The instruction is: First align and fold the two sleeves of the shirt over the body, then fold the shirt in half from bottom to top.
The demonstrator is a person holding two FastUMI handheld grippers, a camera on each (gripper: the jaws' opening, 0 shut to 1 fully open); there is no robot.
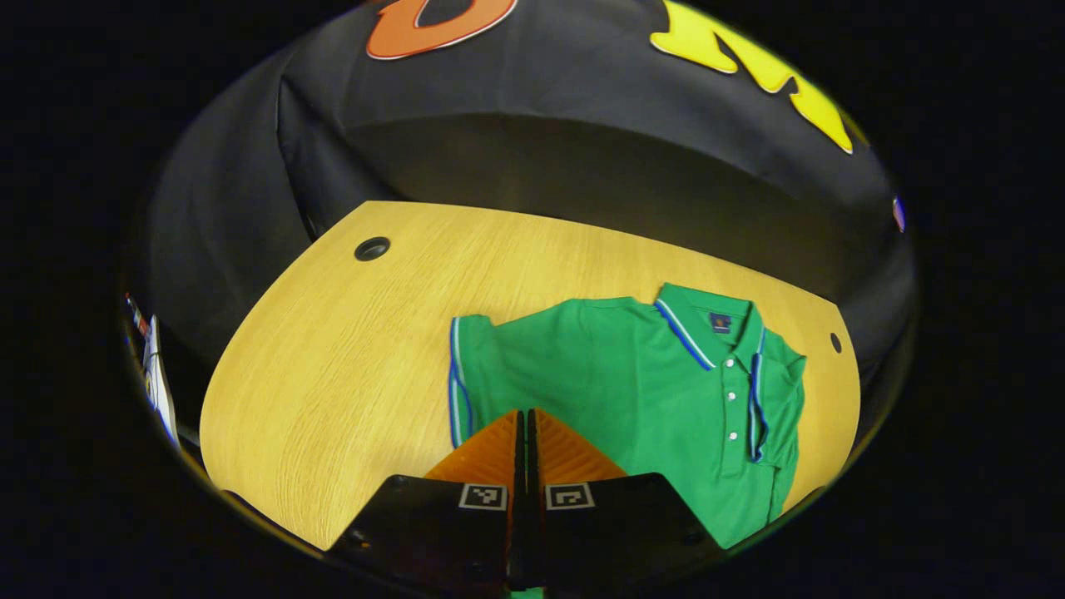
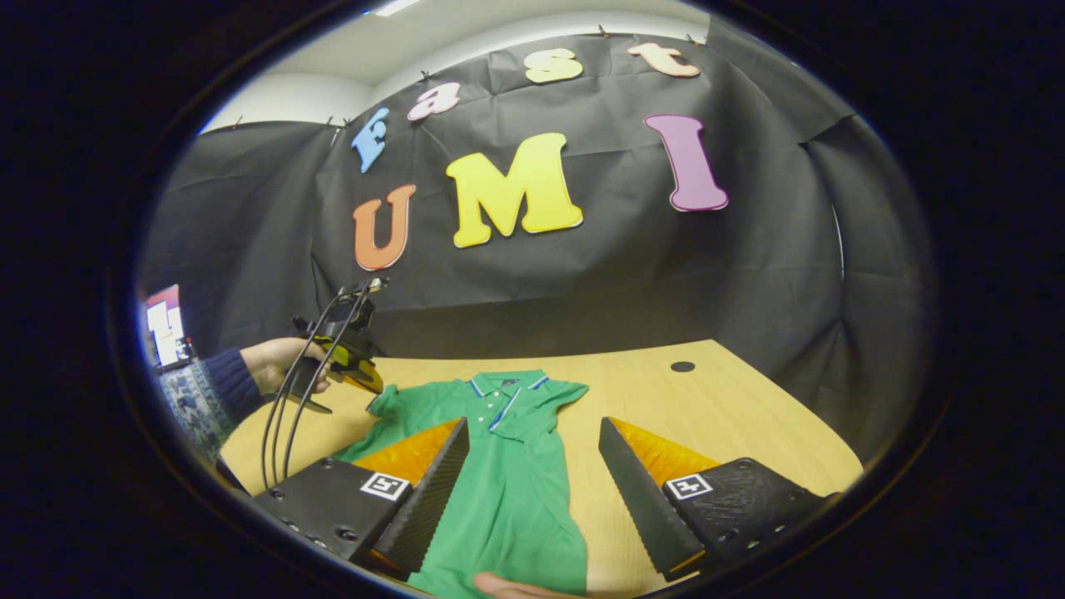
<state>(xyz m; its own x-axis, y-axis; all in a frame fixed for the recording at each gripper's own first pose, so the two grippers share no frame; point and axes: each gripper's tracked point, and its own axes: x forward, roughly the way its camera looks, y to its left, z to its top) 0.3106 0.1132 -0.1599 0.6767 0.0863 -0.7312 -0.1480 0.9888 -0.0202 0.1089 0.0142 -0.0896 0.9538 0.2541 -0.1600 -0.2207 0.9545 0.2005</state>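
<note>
Ahead of the closed left gripper (image 1: pixel 526 416), the shirt (image 1: pixel 632 391) sleeve (image 1: pixel 466 374) is best pinched at its cuff, while the right gripper (image 2: pixel 532 466) is held open

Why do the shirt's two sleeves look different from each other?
One sleeve lies spread out flat on the table, away from the body; the other sleeve is already folded in over the shirt's front, beside the buttons. The spread one lies on bare wood; the folded one lies on green cloth. Both are green with blue and white striped cuffs.
</note>
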